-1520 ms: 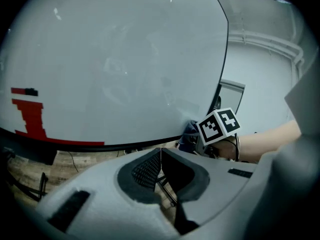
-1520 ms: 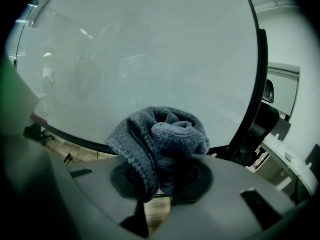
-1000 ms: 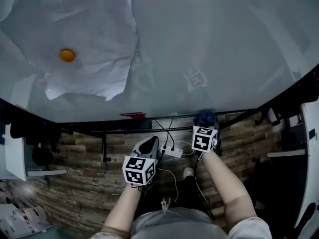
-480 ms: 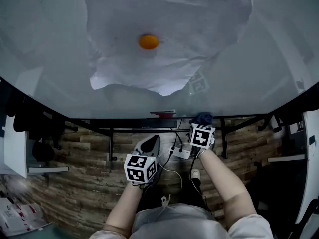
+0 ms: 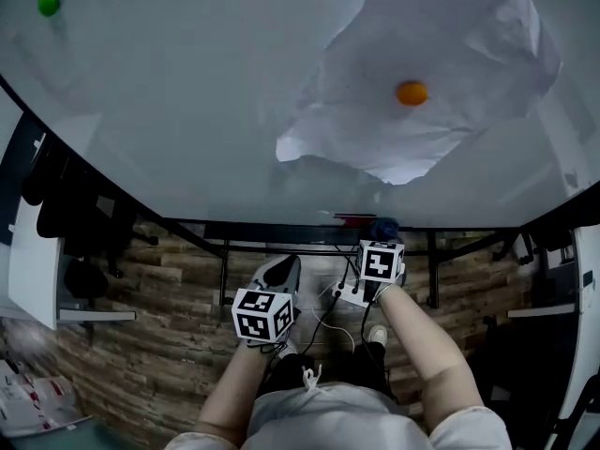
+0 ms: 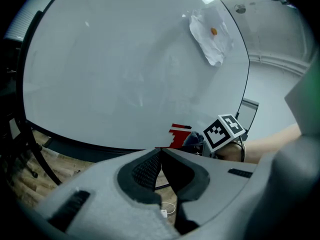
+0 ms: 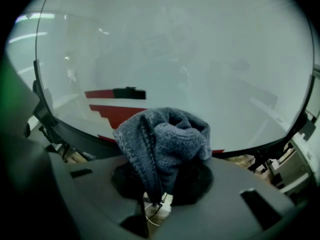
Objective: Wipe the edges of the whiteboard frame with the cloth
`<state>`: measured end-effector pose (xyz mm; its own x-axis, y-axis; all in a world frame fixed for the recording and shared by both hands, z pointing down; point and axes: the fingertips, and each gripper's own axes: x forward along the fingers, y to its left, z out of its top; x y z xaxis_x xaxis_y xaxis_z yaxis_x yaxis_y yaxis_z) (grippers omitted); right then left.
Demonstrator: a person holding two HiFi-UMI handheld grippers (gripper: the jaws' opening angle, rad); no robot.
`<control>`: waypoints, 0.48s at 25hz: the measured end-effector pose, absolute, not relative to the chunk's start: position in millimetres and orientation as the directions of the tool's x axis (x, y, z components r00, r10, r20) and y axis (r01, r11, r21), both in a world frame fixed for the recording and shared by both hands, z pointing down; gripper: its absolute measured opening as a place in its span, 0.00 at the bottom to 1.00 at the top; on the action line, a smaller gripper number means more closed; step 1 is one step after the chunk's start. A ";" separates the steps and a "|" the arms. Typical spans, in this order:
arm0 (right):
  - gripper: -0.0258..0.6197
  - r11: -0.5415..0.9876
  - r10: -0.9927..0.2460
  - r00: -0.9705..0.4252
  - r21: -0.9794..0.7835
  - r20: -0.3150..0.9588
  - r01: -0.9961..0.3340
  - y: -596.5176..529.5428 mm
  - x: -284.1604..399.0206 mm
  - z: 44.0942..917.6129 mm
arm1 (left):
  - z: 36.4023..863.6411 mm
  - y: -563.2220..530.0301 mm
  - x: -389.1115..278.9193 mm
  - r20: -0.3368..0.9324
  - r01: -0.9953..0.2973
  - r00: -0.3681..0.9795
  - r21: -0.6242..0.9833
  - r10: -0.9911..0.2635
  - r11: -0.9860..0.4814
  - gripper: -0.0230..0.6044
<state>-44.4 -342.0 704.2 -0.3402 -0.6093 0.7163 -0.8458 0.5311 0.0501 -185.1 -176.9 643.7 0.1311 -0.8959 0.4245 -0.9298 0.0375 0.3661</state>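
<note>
- The right gripper view alone shows the grip. The right hand-held gripper is pinching a cloth, a blue-grey, ribbed knit bunched into a soft lump that bulges above the dark jaw pads
- The left gripper view shows the left hand-held gripper with its jaws pressed together. The mesh-textured pads meet at the tips and hold nothing
- Only the head view takes in the whole layout. The cloth sits up at the dark lower edge of the frame of the whiteboard, but contact cannot be judged. The left hand-held gripper hangs lower, apart from the board
- The head view also shows a crumpled white paper pinned by a round orange magnet. A green magnet sits far off at the upper left
- A flat, step-edged red object lies at the board's lower edge, just beside the cloth
- The board is smooth, pale and glossy. Below it are a wood-plank floor and a white power strip with cables
</note>
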 end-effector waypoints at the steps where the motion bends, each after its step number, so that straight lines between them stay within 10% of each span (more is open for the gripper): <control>1: 0.16 0.527 -0.616 -0.333 0.060 0.714 -0.847 -339.8 -49.3 704.0 | 643.1 -172.8 -191.0 0.421 -0.930 0.130 0.367 -0.898 0.037 0.07; 12: 0.16 0.499 -0.602 -0.323 0.027 0.730 -0.866 -302.8 -118.0 705.9 | 648.9 -118.4 -262.7 0.432 -0.928 0.064 0.357 -0.899 0.105 0.07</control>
